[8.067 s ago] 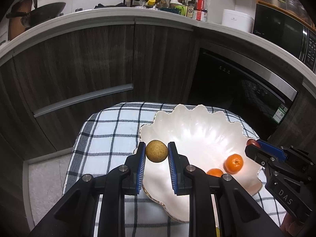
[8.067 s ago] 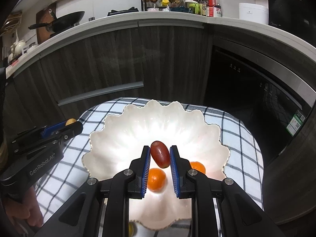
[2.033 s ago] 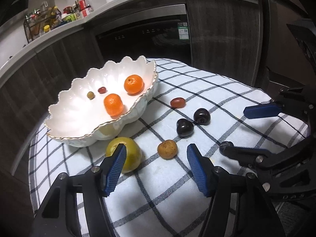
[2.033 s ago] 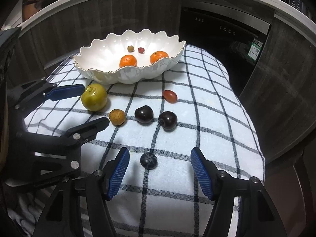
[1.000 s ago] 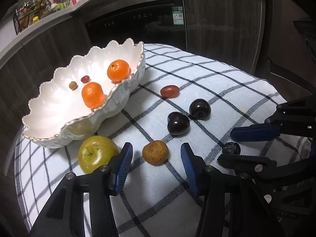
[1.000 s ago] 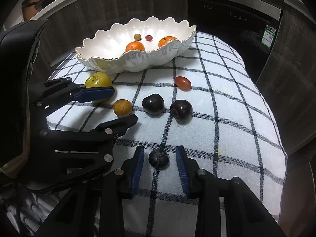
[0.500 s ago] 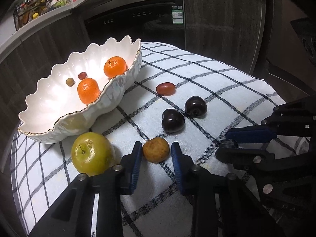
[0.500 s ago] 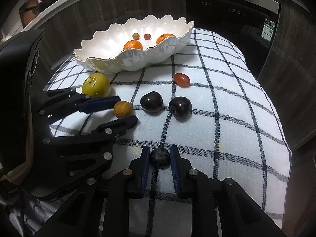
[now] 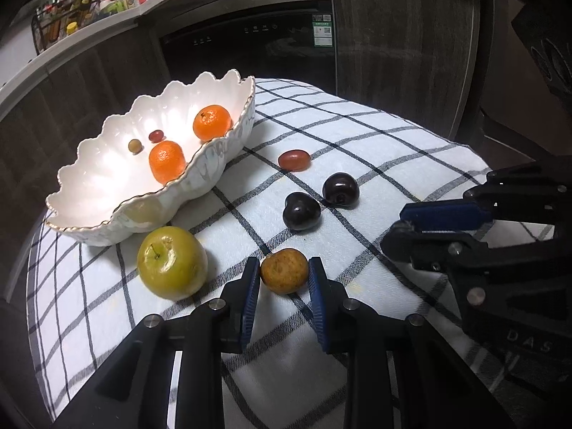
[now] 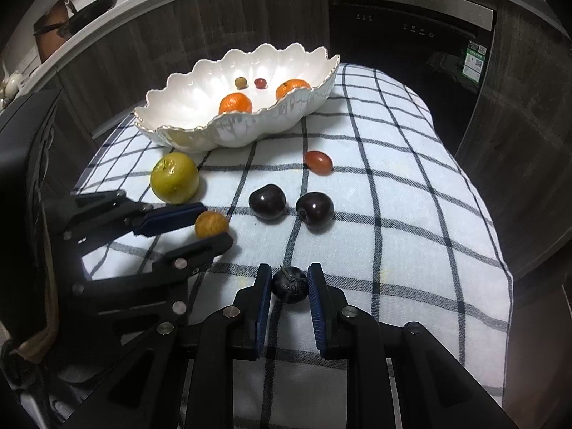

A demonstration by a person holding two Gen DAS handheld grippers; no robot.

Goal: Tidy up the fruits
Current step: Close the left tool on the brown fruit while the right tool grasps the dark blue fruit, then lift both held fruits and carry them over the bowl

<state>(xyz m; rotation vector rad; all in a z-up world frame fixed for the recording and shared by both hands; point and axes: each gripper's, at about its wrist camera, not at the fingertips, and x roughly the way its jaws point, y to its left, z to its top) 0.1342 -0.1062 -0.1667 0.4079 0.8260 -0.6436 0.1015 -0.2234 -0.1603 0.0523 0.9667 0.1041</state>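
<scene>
My left gripper (image 9: 284, 277) is shut on a small brown round fruit (image 9: 284, 274) that rests on the checked cloth (image 9: 375, 150). My right gripper (image 10: 289, 287) is shut on a small dark wrinkled fruit (image 10: 289, 284), also on the cloth. A white scalloped bowl (image 9: 107, 175) holds two oranges (image 9: 211, 122), a small red fruit (image 9: 156, 136) and a small olive fruit (image 9: 134, 145). A green apple (image 9: 172, 261), two dark plums (image 9: 301, 211) and a red oval fruit (image 9: 294, 159) lie on the cloth. The left gripper also shows in the right wrist view (image 10: 211, 227).
The cloth-covered table drops off at its right edge (image 10: 497, 250). Dark wood cabinets (image 10: 214, 25) and a black oven (image 9: 257, 39) stand behind. A countertop carries a rack of bottles (image 9: 68, 14) and a pan (image 10: 68, 14).
Both grippers have closed: the left onto the brown fruit, the right onto the small dark fruit. Both fruits still rest on the cloth.
</scene>
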